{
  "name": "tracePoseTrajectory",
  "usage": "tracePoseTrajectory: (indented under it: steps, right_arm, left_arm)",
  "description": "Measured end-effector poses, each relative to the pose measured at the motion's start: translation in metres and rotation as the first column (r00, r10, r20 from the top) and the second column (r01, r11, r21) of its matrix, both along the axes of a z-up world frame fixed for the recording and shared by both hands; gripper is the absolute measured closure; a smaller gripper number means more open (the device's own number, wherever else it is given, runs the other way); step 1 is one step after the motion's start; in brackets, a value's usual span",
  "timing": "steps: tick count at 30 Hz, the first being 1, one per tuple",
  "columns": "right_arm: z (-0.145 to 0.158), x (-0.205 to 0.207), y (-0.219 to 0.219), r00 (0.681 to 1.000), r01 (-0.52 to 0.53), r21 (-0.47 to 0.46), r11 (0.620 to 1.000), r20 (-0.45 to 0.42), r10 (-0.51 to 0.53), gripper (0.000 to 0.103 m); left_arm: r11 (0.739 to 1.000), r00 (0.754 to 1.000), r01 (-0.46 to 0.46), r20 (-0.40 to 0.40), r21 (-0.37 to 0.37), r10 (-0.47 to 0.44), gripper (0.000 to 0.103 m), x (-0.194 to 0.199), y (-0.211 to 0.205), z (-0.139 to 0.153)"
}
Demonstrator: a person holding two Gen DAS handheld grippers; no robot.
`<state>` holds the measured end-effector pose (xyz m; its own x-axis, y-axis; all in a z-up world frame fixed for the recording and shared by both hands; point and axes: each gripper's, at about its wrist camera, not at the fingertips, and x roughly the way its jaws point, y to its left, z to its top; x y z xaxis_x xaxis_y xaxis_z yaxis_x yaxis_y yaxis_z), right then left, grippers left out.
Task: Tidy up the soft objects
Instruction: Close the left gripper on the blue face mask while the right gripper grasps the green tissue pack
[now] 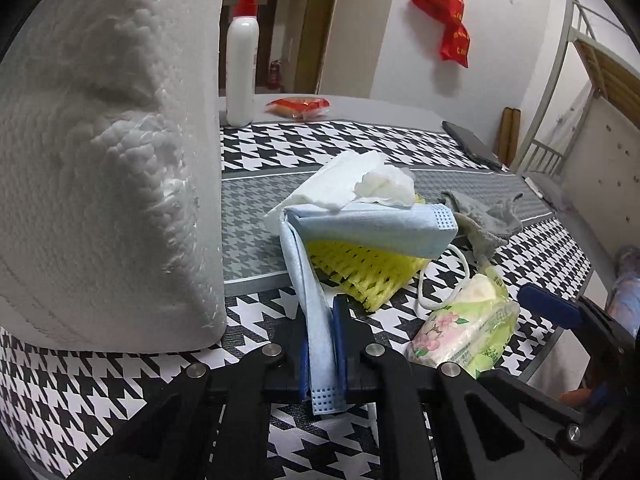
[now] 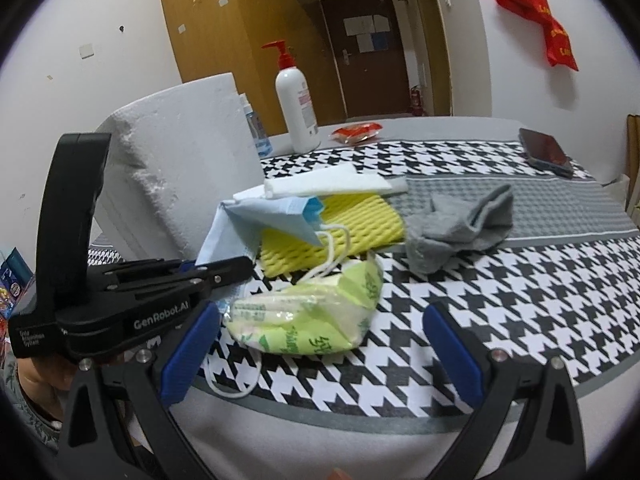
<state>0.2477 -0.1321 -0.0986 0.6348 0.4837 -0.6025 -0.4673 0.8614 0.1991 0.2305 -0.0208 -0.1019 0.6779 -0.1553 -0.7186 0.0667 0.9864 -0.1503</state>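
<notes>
My left gripper (image 1: 322,320) is shut on one end of a light blue face mask (image 1: 372,228), which drapes up over a yellow foam net (image 1: 360,268). White tissue (image 1: 352,184) lies on top of the pile. In the right wrist view the left gripper (image 2: 240,266) comes in from the left and pinches the mask (image 2: 272,212). My right gripper (image 2: 320,316) is open, its blue pads on either side of a green flowered tissue pack (image 2: 344,300) without touching it. A grey sock (image 2: 460,220) lies to the right of the foam net (image 2: 360,216).
A big white paper roll (image 1: 108,160) stands close on the left. Behind it are a white pump bottle (image 2: 296,108) and a red packet (image 2: 356,132). A dark phone (image 2: 546,152) lies at the far right of the houndstooth cloth (image 2: 520,280). The table's front edge is near.
</notes>
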Motion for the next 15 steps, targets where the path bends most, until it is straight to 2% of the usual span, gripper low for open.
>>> tracePoseTrajectory:
  steps: [7,11,15]
  right_arm:
    - [-0.001,0.008,0.006,0.998,-0.047,0.019,0.999,-0.035,0.048,0.001]
    - [-0.007,0.012,0.008,0.994,-0.076,0.031,0.997,-0.076,0.079,0.018]
    - [-0.009,0.015,0.008,0.991,-0.088,0.045,0.995,-0.095,0.092,0.030]
  left_arm:
    - [1.000,1.000,0.002,-0.002,-0.007,-0.002,0.092,0.000,0.000,0.000]
    - [1.000,1.000,0.001,-0.002,-0.005,-0.001,0.092,0.000,-0.001,0.000]
    - [1.000,1.000,0.002,-0.002,0.003,-0.002,0.092,0.001,-0.001,0.000]
